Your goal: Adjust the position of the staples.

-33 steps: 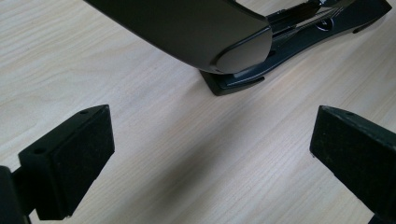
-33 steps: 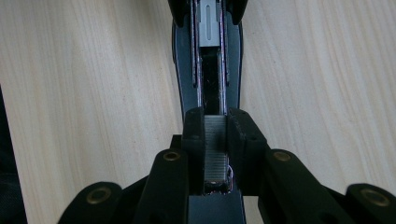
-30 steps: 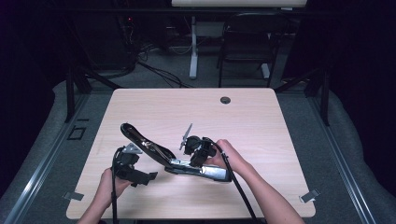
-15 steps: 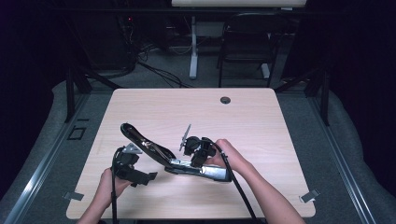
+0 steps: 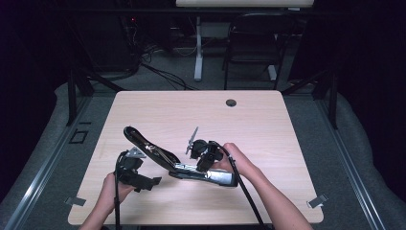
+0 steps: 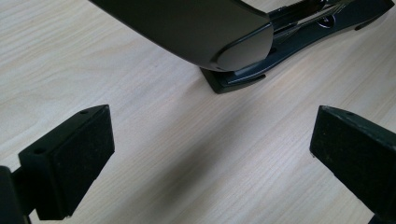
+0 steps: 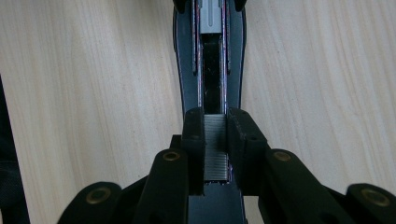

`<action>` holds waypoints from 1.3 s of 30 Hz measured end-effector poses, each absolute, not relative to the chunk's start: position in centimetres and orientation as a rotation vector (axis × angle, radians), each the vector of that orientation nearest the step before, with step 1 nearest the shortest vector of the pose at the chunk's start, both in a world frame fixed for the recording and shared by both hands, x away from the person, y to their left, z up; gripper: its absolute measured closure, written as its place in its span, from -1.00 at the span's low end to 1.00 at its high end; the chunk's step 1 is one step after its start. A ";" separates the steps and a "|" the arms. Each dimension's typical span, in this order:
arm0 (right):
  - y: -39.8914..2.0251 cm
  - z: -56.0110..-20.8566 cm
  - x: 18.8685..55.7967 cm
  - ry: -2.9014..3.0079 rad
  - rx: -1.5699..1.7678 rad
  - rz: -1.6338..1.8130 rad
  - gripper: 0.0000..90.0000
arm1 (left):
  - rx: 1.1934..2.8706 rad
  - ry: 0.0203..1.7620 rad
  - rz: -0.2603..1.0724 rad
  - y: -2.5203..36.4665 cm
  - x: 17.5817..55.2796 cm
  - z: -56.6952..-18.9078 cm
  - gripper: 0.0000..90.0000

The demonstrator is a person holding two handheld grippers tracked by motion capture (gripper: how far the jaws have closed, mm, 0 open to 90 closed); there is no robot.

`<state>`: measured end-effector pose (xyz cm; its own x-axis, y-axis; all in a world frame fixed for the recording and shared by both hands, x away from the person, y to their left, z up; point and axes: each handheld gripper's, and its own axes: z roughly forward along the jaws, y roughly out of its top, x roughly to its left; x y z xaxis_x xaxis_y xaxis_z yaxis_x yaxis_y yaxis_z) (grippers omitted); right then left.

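Note:
A black stapler [image 5: 210, 175] lies open on the wooden table [image 5: 268, 129], its top arm [image 5: 143, 143] swung up and back to the left. My right gripper [image 5: 199, 156] hangs over the stapler's base, shut on a silver strip of staples [image 7: 215, 145]. In the right gripper view the strip sits directly above the stapler's open magazine channel [image 7: 211, 70], in line with it. My left gripper [image 5: 149, 181] rests low on the table in front of the raised arm, open with nothing between its pads [image 6: 70, 156]. The arm's rounded end [image 6: 201, 32] and the base's tip [image 6: 240, 78] lie just beyond it.
A round cable hole [image 5: 231, 102] sits near the table's far edge. A folding chair [image 5: 253, 43] and a white desk leg [image 5: 198, 48] stand beyond the table. Bare wood spreads to the far side and to the right of the stapler.

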<state>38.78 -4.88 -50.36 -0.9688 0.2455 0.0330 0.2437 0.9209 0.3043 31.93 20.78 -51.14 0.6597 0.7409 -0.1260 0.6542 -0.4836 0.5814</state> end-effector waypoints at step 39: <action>-6.0 -50.4 38.7 3.058 0.451 0.520 0.61 | 2.239 1.095 0.189 21.0 32.0 -51.0 -1.00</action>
